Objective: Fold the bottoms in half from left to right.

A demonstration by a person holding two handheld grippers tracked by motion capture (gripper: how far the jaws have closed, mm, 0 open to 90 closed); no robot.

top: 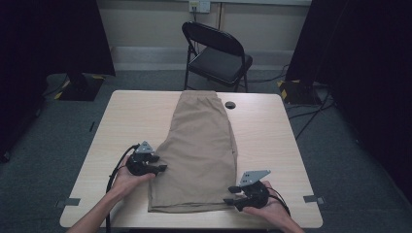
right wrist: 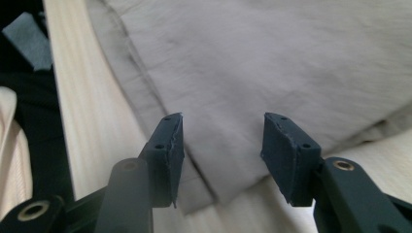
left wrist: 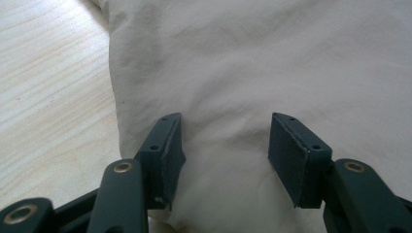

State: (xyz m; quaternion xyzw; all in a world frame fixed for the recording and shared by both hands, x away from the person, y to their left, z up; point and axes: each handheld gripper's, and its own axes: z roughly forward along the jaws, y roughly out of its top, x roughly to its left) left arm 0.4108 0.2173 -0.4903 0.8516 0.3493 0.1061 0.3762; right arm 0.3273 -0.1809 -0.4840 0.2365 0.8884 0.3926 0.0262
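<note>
Tan shorts, folded lengthwise, lie flat down the middle of the wooden table, waistband at the far end. My left gripper rests at the shorts' left edge, jaws open and pointing right over the cloth. In the left gripper view the left gripper straddles a low swell of the pale fabric without pinching it. My right gripper sits at the near right hem corner, open and pointing left. In the right gripper view the right gripper hovers over the shorts' corner, beside bare table.
A black folding chair stands behind the table's far edge. A small black round cap sits in the tabletop near the waistband. Grey tape marks flag the near corners. Dark curtains hang on both sides.
</note>
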